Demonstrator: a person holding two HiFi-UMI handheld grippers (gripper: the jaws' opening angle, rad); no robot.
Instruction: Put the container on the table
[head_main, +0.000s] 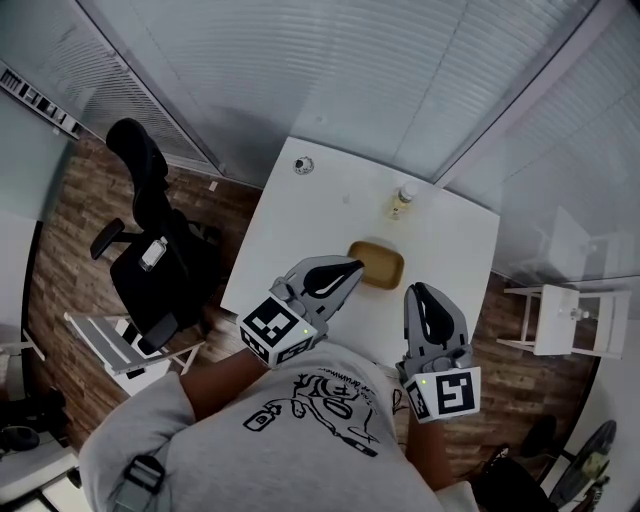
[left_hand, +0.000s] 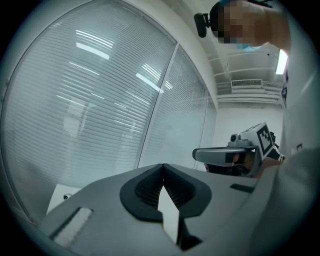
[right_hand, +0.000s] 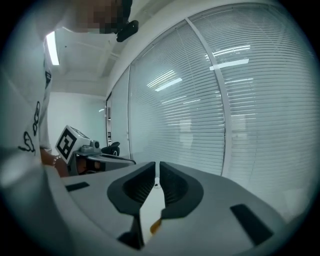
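1. Nearest to me, my left gripper (left_hand: 161, 169) is clenched, its two jaws pressed together with nothing between them
2. My right gripper (right_hand: 156, 169) is as good as closed too: only a thin slit shows between its jaws, and it grips nothing
3. In the head view both grippers hang close to my chest, above the near end of the white table (head_main: 300, 232) and apart from everything on it
4. Just past the tip of my left gripper, the yellow-brown container (head_main: 378, 264) sits flat on the table top, near the middle
5. I judge the task done: the container rests on the table and neither gripper has hold of it, so nothing seems left but to draw back
6. Farther on stand a small bottle (head_main: 402, 200) and, near the far left corner, a small round thing (head_main: 303, 165), both too small for me to name
7. Hard to read: my shoulders and the grippers cover the table's near edge, and my left gripper overlaps the container's left rim, so I cannot tell whether anything lies inside it
8. Both gripper views look almost level at the window blinds; the table shows only as slivers there, with a yellowish speck under my right jaws that may be the container
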